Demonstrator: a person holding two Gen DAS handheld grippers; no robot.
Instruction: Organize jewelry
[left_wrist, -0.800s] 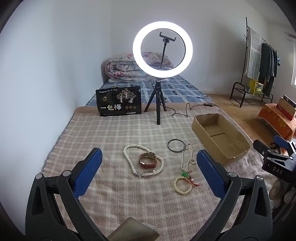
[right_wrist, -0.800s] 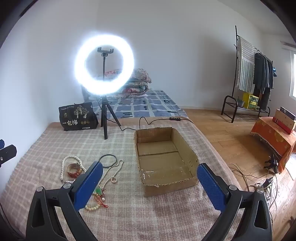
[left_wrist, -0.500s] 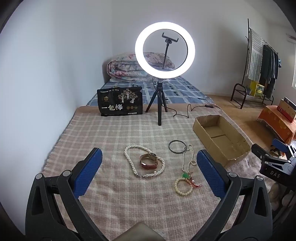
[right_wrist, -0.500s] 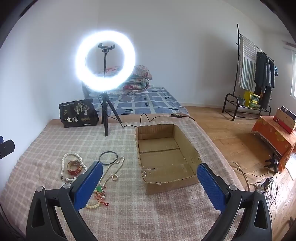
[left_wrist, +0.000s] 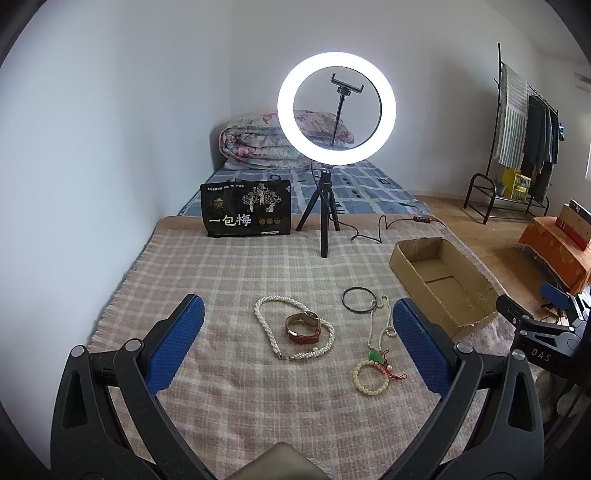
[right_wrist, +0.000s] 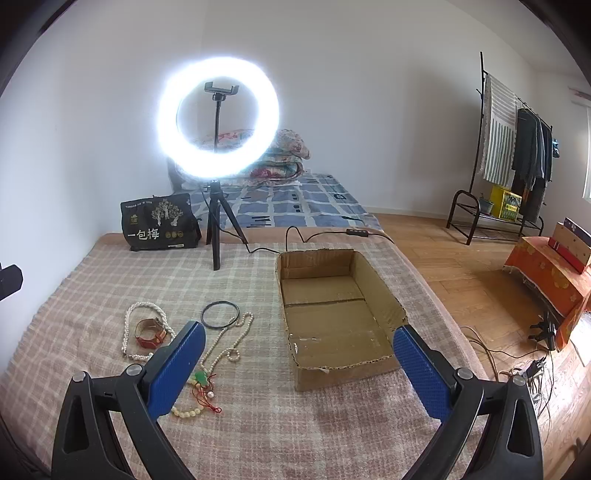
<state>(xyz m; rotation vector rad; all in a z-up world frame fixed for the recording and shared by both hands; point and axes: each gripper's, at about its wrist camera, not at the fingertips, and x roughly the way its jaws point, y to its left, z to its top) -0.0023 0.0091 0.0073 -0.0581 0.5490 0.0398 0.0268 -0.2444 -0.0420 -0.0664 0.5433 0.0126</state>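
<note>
Both views drift slightly rightward, left gripper (left_wrist: 295, 347) and right gripper (right_wrist: 297, 363) jaws spread and empty; jewelry (left_wrist: 295, 328) untouched, box (right_wrist: 332, 314) empty, nothing sorted yet.

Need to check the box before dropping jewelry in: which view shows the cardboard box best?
Right wrist view: the cardboard box sits central, its whole bare floor visible. Left wrist view shows it off to the right, at a shallower angle.

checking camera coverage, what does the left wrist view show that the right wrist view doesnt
Only the left wrist view: the whole bead bracelet, the right hand-held gripper at its edge.
Only the right wrist view: the box floor to its near wall, floor cables.
Both: box, watch, pearl necklace, black ring, ring light.
</note>
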